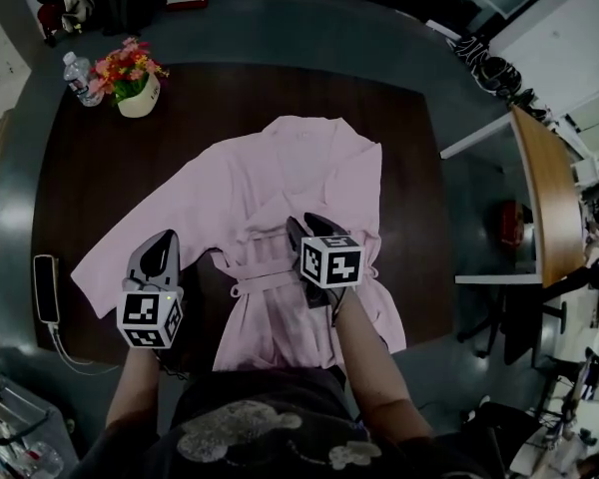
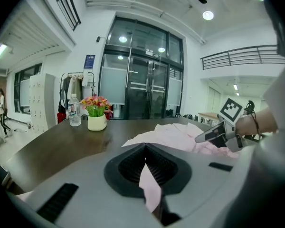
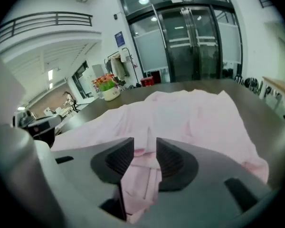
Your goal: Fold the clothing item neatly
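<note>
- A pink robe lies spread on the dark desk in front of me. Its collar is on the far side, its hem reaches my edge of the desk, and a sleeve runs out to each side.
- The robe's belt crosses the waist, loosely bunched.
- My left tongs sit at the lower edge of the sleeve on my left.
- In the left gripper view the jaws of my left tongs are pressed tight together. A strip of the pink cloth is pinched between them and sticks out toward the camera, so these tongs have hold of the robe.
- My right tongs are over the middle of the robe, just above the belt, angled down at the cloth.
- In the right gripper view the jaws of my right tongs stand partly apart. Pink cloth shows in the gap between the ribbed pads, but the pads do not press on it, so these tongs grip nothing.
- The left gripper view also shows the right tongs off to its right, low over the rumpled cloth.
- A pot of flowers stands at the far left corner of the desk with a water bottle just beside it, both well apart from the robe.
- A dark flat device with a white cable lies at the desk's left edge.
</note>
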`<state>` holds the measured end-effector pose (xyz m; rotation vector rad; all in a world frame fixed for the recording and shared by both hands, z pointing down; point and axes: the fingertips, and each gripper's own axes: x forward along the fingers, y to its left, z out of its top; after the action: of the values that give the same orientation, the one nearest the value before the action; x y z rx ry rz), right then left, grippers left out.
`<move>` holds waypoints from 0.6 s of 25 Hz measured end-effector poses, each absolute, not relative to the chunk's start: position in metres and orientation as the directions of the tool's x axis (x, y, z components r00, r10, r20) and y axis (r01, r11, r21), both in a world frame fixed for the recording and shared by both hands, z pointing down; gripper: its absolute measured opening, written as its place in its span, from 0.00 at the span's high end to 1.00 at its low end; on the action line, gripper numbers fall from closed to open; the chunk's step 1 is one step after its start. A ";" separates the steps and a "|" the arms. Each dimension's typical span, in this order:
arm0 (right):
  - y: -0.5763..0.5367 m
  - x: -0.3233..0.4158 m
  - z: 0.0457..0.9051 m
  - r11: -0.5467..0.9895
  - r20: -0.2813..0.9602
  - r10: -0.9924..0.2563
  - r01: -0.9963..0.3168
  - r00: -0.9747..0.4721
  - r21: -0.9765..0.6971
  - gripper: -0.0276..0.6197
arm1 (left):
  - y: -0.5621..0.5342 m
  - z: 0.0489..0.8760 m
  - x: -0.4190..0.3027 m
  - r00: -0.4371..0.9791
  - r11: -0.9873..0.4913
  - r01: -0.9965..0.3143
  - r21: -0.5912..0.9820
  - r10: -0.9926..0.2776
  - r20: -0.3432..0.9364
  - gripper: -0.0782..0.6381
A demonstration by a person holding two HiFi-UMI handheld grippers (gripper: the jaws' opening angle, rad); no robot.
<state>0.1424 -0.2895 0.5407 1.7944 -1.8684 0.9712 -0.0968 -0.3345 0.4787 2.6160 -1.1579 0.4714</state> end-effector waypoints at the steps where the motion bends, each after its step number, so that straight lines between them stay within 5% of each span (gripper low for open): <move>1: -0.293 0.141 0.546 -0.065 0.698 -0.705 -0.969 -0.125 -0.239 0.78 | -0.335 0.481 -0.097 0.632 -0.657 -0.749 0.088 -0.668 0.393 0.88; 5: -0.297 0.135 0.565 -0.079 0.743 -0.658 -0.969 -0.125 -0.233 0.78 | -0.339 0.487 -0.103 0.621 -0.639 -0.762 0.106 -0.673 0.403 0.88; 7: -0.299 0.132 0.563 -0.083 0.738 -0.664 -0.969 -0.120 -0.233 0.94 | -0.342 0.488 -0.107 0.611 -0.626 -0.771 0.111 -0.681 0.403 0.88; 15: -0.358 0.093 0.502 0.042 0.608 -0.775 -0.975 -0.171 -0.220 0.94 | -0.352 0.491 -0.128 0.575 -0.578 -0.806 0.125 -0.717 0.394 0.88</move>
<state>0.0931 -0.3585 0.5015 1.7741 -2.0022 0.8623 -0.1283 -0.3523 0.4914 2.5190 -1.2521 0.4369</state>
